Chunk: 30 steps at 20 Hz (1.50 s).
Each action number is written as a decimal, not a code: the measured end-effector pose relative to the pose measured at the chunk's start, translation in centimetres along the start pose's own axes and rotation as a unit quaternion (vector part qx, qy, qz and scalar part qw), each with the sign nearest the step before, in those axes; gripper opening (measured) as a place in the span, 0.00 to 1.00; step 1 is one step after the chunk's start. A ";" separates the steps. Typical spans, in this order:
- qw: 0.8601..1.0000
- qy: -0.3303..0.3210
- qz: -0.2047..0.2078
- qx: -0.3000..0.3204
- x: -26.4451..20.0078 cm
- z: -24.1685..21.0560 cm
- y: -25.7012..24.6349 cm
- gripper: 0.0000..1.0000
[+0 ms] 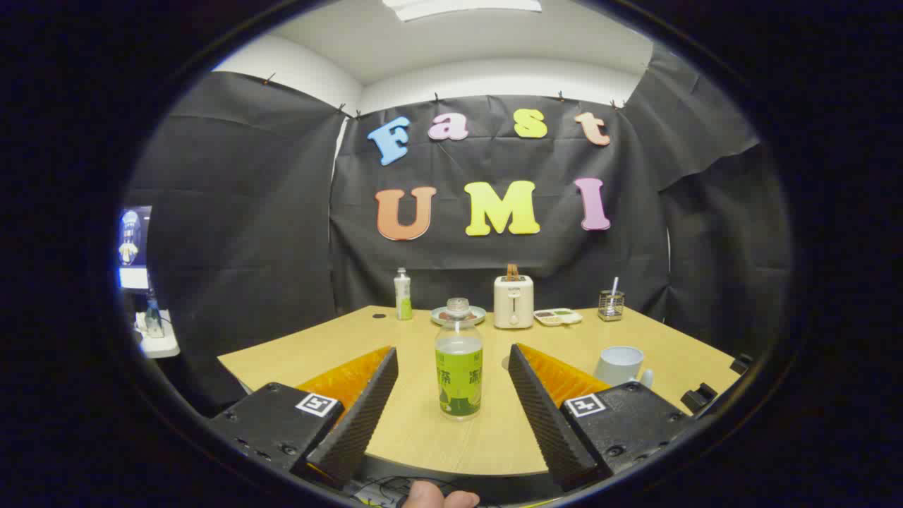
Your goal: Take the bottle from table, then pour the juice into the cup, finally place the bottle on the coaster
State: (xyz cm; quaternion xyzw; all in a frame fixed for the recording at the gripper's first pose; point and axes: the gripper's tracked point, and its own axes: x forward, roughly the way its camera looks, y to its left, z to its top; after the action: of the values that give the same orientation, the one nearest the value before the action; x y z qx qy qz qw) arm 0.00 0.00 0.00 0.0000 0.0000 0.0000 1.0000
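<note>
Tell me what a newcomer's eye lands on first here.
The green-labelled juice bottle stands upright on the wooden table, centred between the open fingers of the hand-held gripper, neither touching it. Beyond the right finger sits a pale cup; a white toaster stands at the table's far edge.

Gripper (451, 409) jaws spread wide, level, gripping nothing

Wooden table (338, 353), black cloth wall (240, 212)
</note>
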 end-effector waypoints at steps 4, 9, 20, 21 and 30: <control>1.000 -0.001 0.002 -0.007 0.2 0.1 0.6 1.00; 1.000 0.001 -0.003 -0.009 0.2 -0.1 0.5 1.00; 1.000 -0.001 -0.003 0.013 0.7 -0.4 0.4 1.00; 1.000 -0.001 -0.004 0.012 0.7 -0.5 0.4 1.00; 1.000 0.006 -0.020 0.018 2.5 -1.3 -0.2 1.00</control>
State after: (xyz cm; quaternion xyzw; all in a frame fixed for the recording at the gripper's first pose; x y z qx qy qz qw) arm 2.45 -0.20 -1.33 0.0180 0.0064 -0.0201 0.9996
